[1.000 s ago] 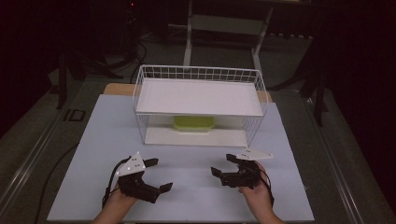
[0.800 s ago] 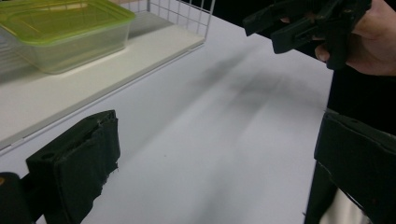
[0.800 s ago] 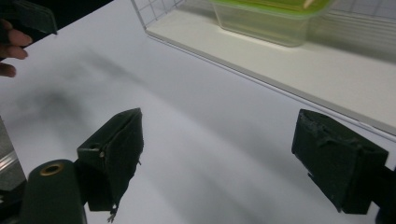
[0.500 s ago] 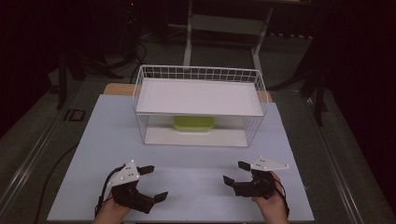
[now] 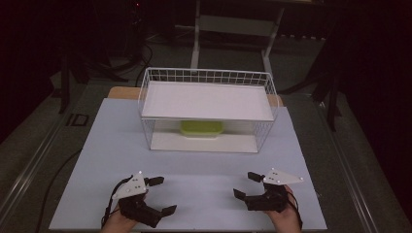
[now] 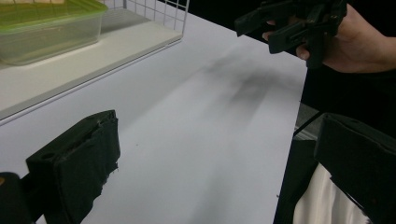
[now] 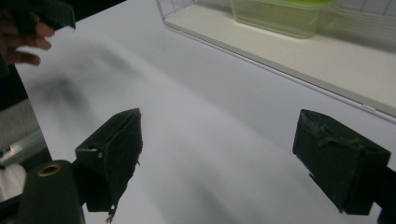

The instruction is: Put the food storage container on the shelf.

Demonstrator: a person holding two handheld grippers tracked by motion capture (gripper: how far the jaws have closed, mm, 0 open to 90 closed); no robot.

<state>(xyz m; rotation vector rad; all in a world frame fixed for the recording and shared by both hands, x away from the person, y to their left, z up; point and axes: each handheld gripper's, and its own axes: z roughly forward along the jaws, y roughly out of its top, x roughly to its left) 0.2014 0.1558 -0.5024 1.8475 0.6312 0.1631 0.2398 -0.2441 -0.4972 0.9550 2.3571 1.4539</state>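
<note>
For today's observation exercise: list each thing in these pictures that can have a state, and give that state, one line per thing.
Left hand-held gripper: open, empty, above the table.
Right hand-held gripper: open, empty, above the table.
Green-lidded container: lid on, on the rack's lower shelf.
Wire rack: upright, top shelf bare.

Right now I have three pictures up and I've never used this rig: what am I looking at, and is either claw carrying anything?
No robot arm here: a person holds a two-jaw claw in each hand. The high view looks down on the table. The left claw and the right claw sit near its front edge, both open and carrying nothing. The other two pictures come from cameras riding on each claw, looking along its black jaws. On the table stands a white wire rack with a shelf on top. On its lower board sits a clear container with a green lid, untouched.
</note>
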